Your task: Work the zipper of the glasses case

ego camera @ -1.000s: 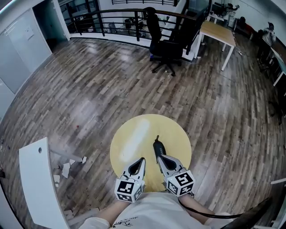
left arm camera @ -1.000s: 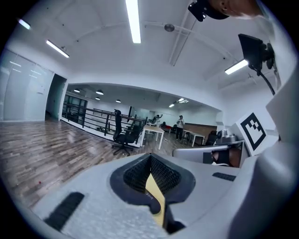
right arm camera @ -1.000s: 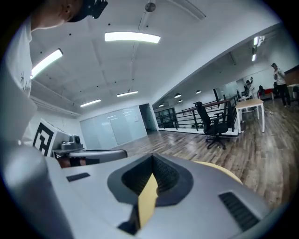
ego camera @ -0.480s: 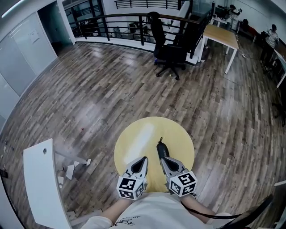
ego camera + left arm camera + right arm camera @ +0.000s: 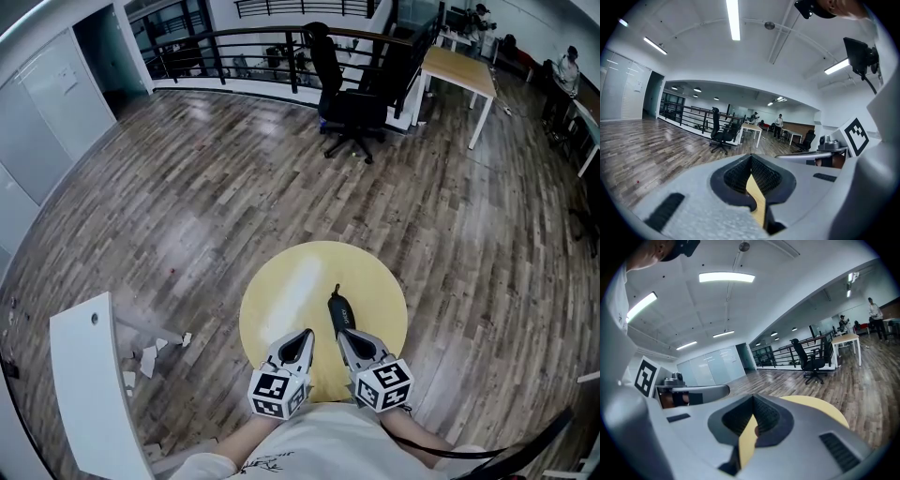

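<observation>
A black glasses case [image 5: 338, 311] lies on the round yellow table [image 5: 286, 281], right of its middle, with its long side pointing away from me. My right gripper [image 5: 340, 334] is shut and empty, and its tip sits just at the case's near end. My left gripper [image 5: 307, 335] hangs beside it to the left, also shut with nothing in it. In the left gripper view the jaws [image 5: 751, 157] meet at the tip, with yellow tabletop showing below them. The right gripper view shows the same [image 5: 753, 399]. The case is hidden in both gripper views.
A black office chair [image 5: 352, 103] stands far off on the wood floor, with a wooden desk [image 5: 457, 67] and a railing [image 5: 234, 42] behind it. A white panel [image 5: 89, 384] and scattered scraps [image 5: 150, 354] lie on the floor to the table's left.
The head view has shifted slightly. Both grippers stay shut at the table's near edge, and the case has not moved.
</observation>
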Demonstrator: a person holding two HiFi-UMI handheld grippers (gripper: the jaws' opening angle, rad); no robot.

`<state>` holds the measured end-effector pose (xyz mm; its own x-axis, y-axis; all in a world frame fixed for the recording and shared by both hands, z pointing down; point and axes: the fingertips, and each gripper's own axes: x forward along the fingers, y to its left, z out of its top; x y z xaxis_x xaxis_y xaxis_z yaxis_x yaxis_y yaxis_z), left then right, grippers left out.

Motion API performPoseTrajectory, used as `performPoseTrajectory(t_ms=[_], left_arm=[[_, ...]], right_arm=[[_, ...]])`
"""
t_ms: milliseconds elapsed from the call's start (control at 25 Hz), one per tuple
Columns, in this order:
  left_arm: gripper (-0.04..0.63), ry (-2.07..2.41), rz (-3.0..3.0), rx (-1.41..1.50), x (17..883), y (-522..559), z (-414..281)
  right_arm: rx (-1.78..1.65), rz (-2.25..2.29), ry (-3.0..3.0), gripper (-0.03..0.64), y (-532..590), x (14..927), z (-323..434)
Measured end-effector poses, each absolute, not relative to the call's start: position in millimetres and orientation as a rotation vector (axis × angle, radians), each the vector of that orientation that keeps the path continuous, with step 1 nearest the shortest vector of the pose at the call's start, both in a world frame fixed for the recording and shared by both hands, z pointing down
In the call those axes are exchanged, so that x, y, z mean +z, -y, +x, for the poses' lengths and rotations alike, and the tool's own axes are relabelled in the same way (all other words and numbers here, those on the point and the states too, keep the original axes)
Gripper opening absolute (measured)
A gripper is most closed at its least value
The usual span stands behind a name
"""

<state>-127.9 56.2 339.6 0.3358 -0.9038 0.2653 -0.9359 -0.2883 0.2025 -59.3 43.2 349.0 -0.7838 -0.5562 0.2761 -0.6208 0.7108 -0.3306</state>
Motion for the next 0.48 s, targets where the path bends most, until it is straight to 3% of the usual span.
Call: performPoseTrajectory(t_ms=[480], left_arm=[[0.005, 1.628, 2.273, 0.164, 345.7, -67.5, -129.4]], right_arm=[[0.639, 0.955, 2.747, 0.000, -53.3, 355.9, -60.6]])
